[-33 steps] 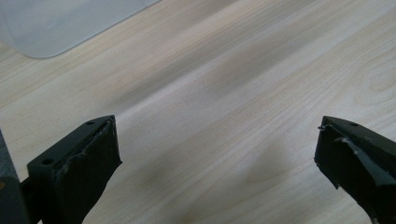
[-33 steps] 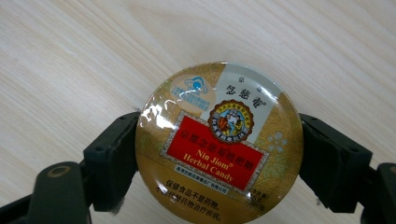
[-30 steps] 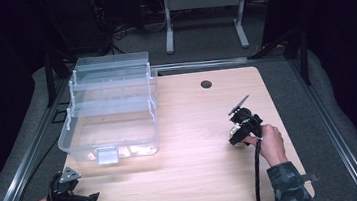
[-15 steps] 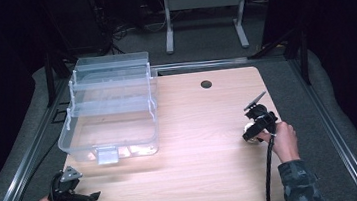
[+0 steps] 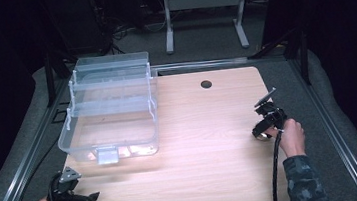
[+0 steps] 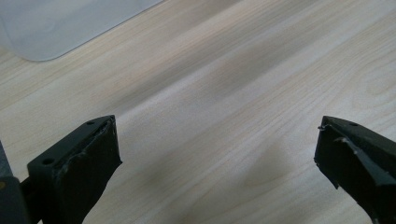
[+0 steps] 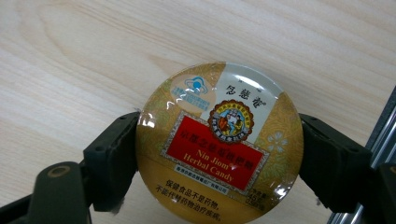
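Two grippers are at work over a pale wooden table (image 5: 204,128). In the high view, the right gripper (image 5: 267,121) sits at the right middle of the frame, near the table's right edge, with a hand behind it; the left gripper (image 5: 71,195) rests at the lower left, by the table's near corner. A clear plastic bin (image 5: 112,107) with stepped, ribbed walls and a front latch stands at the upper left, well apart from the right gripper.

In the left gripper view, the two black jaws are spread wide at the bottom corners with nothing between them, just smooth wood grain; a rounded corner of the translucent bin (image 6: 56,28) shows at the upper left.

In the right gripper view, a round, flat candy tin (image 7: 218,142) sits in the centre, pinched at its rim from both sides by the jaws. Its lid is glossy and slightly domed, gold with a red label, and catches glare. The smooth metal rim looks slippery, so the carry probably goes best with the tin kept level, the squeeze steady across its widest part, and a slow lowering onto a flat spot before letting go.
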The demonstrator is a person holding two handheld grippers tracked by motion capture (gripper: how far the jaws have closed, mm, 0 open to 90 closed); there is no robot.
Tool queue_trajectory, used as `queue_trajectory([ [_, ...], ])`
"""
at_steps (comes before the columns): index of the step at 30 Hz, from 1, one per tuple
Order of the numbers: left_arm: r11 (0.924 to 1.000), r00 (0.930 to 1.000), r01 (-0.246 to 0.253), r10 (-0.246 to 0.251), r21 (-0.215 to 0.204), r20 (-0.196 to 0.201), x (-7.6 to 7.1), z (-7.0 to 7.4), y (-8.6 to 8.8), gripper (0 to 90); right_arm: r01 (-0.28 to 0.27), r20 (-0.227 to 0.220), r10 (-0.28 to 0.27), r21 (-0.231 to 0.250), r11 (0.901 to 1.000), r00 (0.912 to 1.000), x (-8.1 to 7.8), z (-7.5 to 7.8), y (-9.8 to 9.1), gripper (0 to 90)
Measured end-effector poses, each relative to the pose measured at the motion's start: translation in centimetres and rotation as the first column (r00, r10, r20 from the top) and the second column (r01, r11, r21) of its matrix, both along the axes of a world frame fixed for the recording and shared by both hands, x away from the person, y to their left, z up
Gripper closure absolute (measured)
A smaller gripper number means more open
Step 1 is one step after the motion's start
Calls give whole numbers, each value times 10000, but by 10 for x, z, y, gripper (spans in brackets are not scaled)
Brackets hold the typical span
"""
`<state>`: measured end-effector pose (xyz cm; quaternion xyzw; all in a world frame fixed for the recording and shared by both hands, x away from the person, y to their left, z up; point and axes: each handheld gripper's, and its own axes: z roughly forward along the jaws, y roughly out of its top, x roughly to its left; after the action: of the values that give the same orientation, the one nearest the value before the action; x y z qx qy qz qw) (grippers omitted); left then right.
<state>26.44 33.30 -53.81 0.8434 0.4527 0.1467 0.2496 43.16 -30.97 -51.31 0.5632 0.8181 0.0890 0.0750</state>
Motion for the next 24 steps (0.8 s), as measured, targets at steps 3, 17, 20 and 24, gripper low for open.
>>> queue_trajectory([
  [3, 10000, 10000, 11, -11, 55, -31, 0, -1, 0, 2, 178, -46, -178, -83, 9998, 9998, 3, -2, -5, 199],
  [17, 10000, 10000, 51, -51, 42, -81, 0, -2, 1, 2, 583, -335, -586, -96, 9983, 9977, 8, -12, -19, 199],
  [20, 10000, 10000, 42, -42, 44, -88, 0, -2, 1, 2, 599, -339, -602, -82, 9982, 9976, 8, -13, -20, 198],
  [24, 10000, 10000, -9, 9, 26, -55, 0, -1, 1, 2, 588, -425, -590, -64, 9983, 9974, 9, -15, -21, 198],
])
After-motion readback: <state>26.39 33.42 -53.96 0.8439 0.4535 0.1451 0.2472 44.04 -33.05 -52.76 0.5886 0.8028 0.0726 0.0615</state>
